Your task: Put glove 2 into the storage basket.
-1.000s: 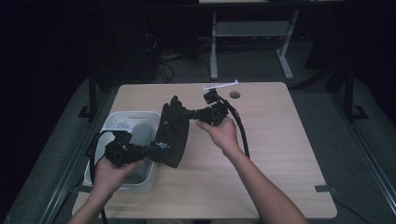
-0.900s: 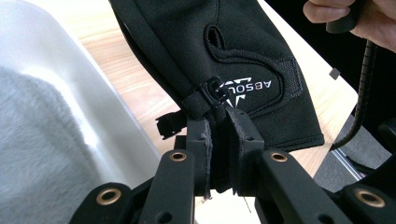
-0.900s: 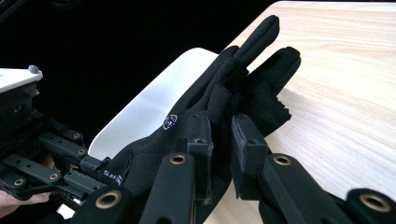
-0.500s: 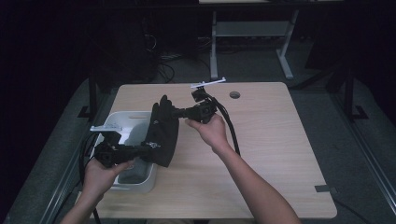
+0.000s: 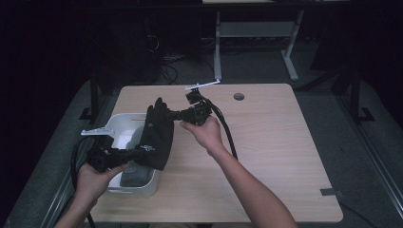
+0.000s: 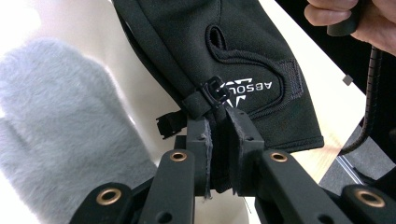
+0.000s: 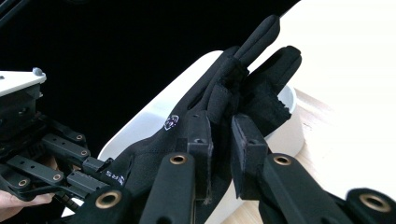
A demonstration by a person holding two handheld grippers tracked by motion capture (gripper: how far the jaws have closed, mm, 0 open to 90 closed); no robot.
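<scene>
Over the desk's left edge, the black fabric glove (image 5: pixel 158 134) spans the white plastic bin (image 5: pixel 124 128); left gripper (image 5: pixel 124 155) clamped on its cuff, right gripper (image 5: pixel 175 115) on its fingers.

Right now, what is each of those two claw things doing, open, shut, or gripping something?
Left gripper: shut on the cuff end of the black fabric glove.
Right gripper: shut on the same glove's finger end.

Overhead table (image 5: pixel 266 156) view, 2 close gripper views

Black glove (image 5: pixel 158 133) (white logo) held stretched above white bin (image 5: pixel 124 124).
</scene>
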